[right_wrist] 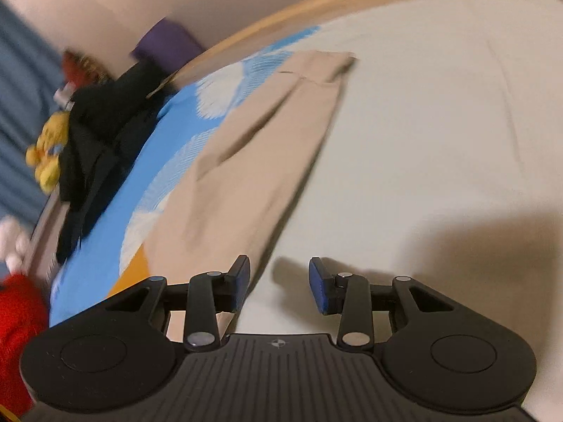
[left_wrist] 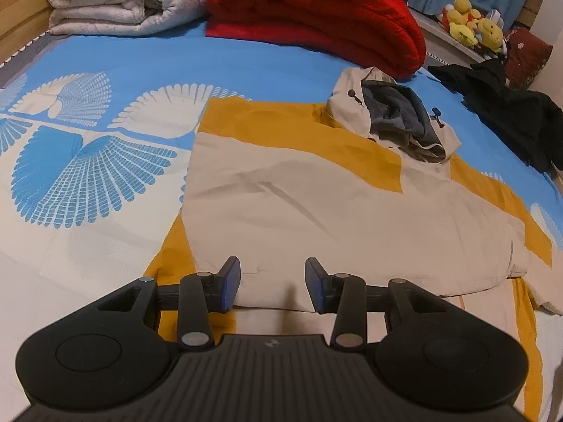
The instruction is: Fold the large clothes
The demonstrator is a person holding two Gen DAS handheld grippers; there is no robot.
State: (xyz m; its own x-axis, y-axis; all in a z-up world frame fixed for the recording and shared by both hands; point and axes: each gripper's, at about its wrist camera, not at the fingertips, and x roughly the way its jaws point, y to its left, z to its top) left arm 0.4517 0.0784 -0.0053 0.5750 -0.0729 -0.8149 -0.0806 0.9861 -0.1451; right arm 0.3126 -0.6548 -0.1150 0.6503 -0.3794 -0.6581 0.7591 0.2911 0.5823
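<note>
So the beige-and-mustard jacket [left_wrist: 316, 204] is spread flat on the bed [left_wrist: 105, 228], right ahead of the left claw [left_wrist: 272, 285], hood [left_wrist: 397, 119] at the far end. That claw's jaws sit partly apart, holding nothing. The right claw [right_wrist: 279, 286] is also part open and empty, with the beige sleeve [right_wrist: 267, 147] stretching away ahead-left.

The bed [left_wrist: 147, 59] wears a blue-and-white patterned cover. On it lie a beige-and-yellow jacket [left_wrist: 316, 204], dark clothes [left_wrist: 510, 119], a red quilt [left_wrist: 316, 17] and a white quilt [left_wrist: 119, 0].
</note>
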